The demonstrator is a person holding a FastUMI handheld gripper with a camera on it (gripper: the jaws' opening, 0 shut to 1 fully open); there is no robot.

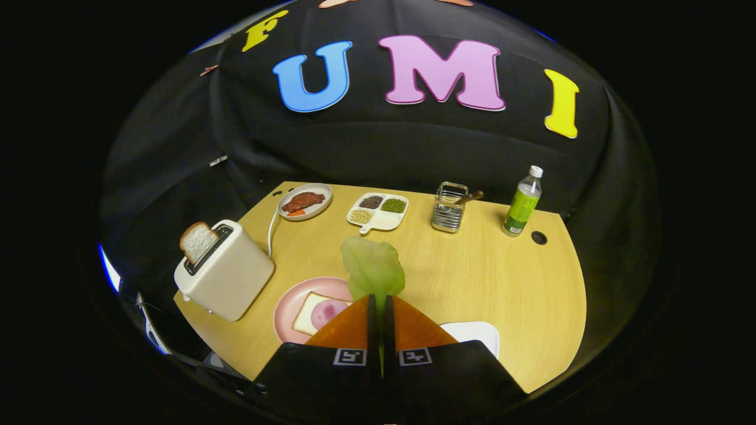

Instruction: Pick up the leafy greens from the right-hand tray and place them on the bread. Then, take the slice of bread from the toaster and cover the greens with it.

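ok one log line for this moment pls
gripper: shut on leafy greens | greens: lifted, not yet on bread | toaster: slice still in

Pale leafy greens (373,268) stand upright above the bread (319,313) on the pink plate (289,304); another slice (198,241) sticks from the toaster (227,271).

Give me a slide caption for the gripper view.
Hand-held gripper shut on pale green lettuce leaf, above the pink plate of bread.

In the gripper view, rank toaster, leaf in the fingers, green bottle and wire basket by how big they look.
1. Toaster, clearly largest.
2. Leafy green, pinched in the gripper; being nearest the camera inflates it.
3 and 4. Green bottle and wire basket look much alike; not ranked, both sit far back.
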